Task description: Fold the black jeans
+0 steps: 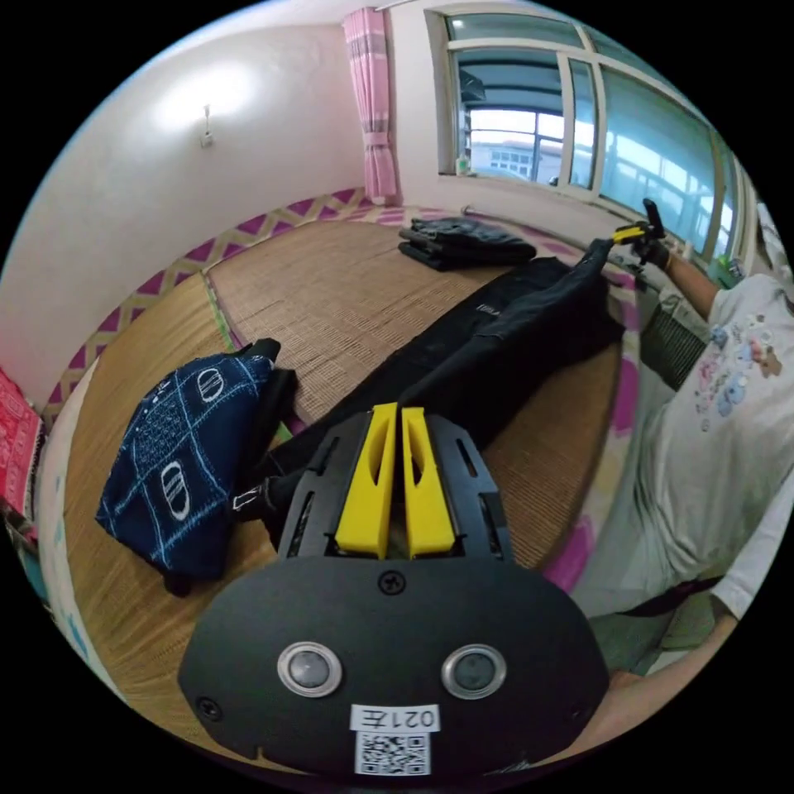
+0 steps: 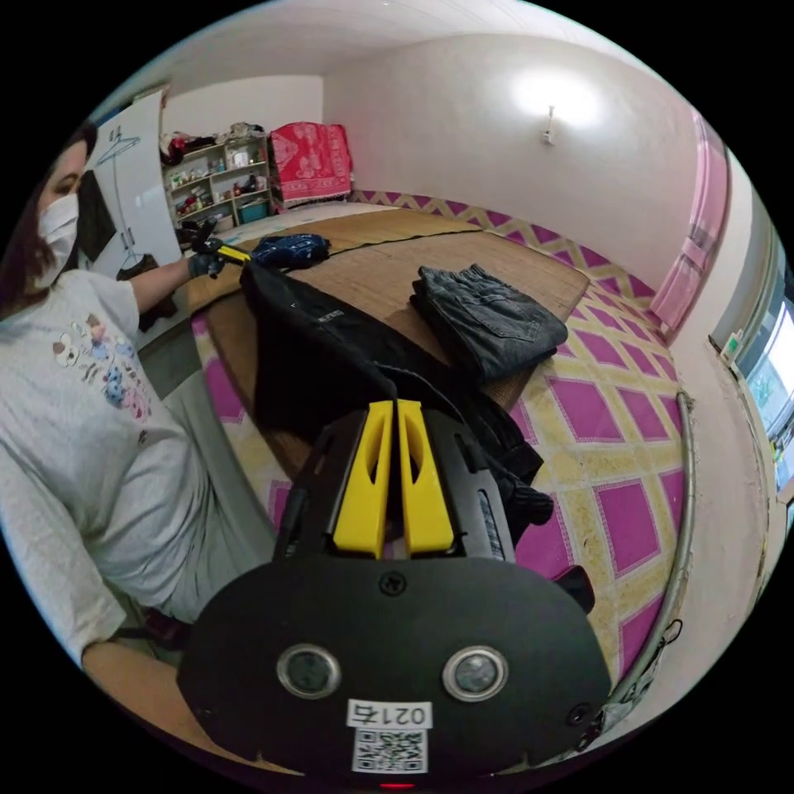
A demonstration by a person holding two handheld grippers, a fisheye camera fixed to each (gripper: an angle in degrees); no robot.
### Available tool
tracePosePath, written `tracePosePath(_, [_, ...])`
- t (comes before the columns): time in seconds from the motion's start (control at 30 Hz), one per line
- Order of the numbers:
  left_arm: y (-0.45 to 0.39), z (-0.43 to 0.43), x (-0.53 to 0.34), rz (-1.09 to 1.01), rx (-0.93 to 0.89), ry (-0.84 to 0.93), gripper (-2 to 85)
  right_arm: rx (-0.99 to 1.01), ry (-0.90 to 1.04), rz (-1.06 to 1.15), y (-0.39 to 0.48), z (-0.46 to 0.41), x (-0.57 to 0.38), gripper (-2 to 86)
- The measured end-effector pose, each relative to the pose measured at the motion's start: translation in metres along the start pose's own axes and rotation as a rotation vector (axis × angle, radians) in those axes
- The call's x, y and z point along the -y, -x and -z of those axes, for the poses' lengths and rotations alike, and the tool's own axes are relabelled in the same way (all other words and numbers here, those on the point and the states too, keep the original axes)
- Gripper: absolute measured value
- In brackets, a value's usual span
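closest to us in the left gripper view, the left claw [image 1: 398, 430] has its yellow jaws drawn together, with the near end of the black jeans [image 1: 488, 347] running under their tips; we cannot see cloth between the jaws, so we cannot tell whether it is pinched. in the right gripper view, the right claw [image 2: 395, 422] likewise has its jaws nearly together over the other end of the jeans [image 2: 331, 356]; whether it grips is equally unclear. each claw also appears small in the other's view, at the far end of the garment.

the jeans hang stretched lengthwise between the two claws, above the woven mat [image 1: 347, 298] on the bed, partly resting on it. a folded dark garment [image 2: 484, 318] lies on the mat beyond, apart from the jeans; a blue patterned cloth [image 1: 186, 463] lies just beside the left end.

risks, as we judge them: an uneven pull could slip one end free and collapse the span. lowering off-line could drape the jeans over the bed edge [image 2: 248, 397], or onto the blue cloth, and spoil the fold.
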State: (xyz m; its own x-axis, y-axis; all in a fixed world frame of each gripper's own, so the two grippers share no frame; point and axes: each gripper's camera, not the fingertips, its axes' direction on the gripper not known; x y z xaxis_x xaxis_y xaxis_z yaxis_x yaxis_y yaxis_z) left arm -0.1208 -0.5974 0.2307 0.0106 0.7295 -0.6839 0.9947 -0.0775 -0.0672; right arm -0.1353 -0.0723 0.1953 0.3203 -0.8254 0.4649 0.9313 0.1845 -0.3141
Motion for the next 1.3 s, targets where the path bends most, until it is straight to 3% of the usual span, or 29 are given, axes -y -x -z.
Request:
tracePosePath(0.23, [-0.082, 0.079, -0.097, 0.050, -0.070, -0.041, -0.9, 0.192, -0.004, 0.054, 0.054, 0.025, -0.077, -0.8])
tracePosePath(0.43, [-0.102, 0.062, -0.172, 0.284, -0.150, 0.008, -0.6, 0.295, 0.192, -0.059, 0.066, -0.033, -0.136, -0.8])
tracePosePath(0.57, [-0.107, 0.106, -0.179, 0.281, -0.173, -0.081, -0.2, 0.312, 0.347, -0.009, 0.078, -0.036, -0.133, -0.7])
tracePosePath(0.67, [-0.106, 0.140, -0.167, 0.234, -0.171, -0.141, 0.7, 0.270, 0.284, 0.050, 0.081, -0.001, -0.113, -0.9])
tracePosePath(0.8, [-0.087, 0.136, -0.146, 0.298, -0.108, -0.117, 5.7, 0.081, -0.019, -0.170, 0.037, 0.017, -0.094, -0.4])
tracePosePath(0.9, [-0.060, 0.105, -0.146, 0.436, -0.111, -0.004, 8.0, -0.130, 0.175, -0.305, 0.009, -0.032, -0.102, -0.8])
tracePosePath(0.93, [-0.052, 0.095, -0.154, 0.481, -0.125, 0.053, 7.9, -0.116, 0.200, -0.314, 0.006, -0.040, -0.107, -0.9])
tracePosePath(1.07, [-0.033, 0.115, -0.199, 0.611, -0.315, -0.070, 5.7, -0.085, 0.198, -0.389, 0.007, -0.037, -0.139, -0.7])
tracePosePath(1.3, [-0.048, 0.164, -0.247, 0.448, -0.332, -0.114, -0.1, -0.056, 0.183, -0.482, 0.012, -0.006, -0.168, -0.7])
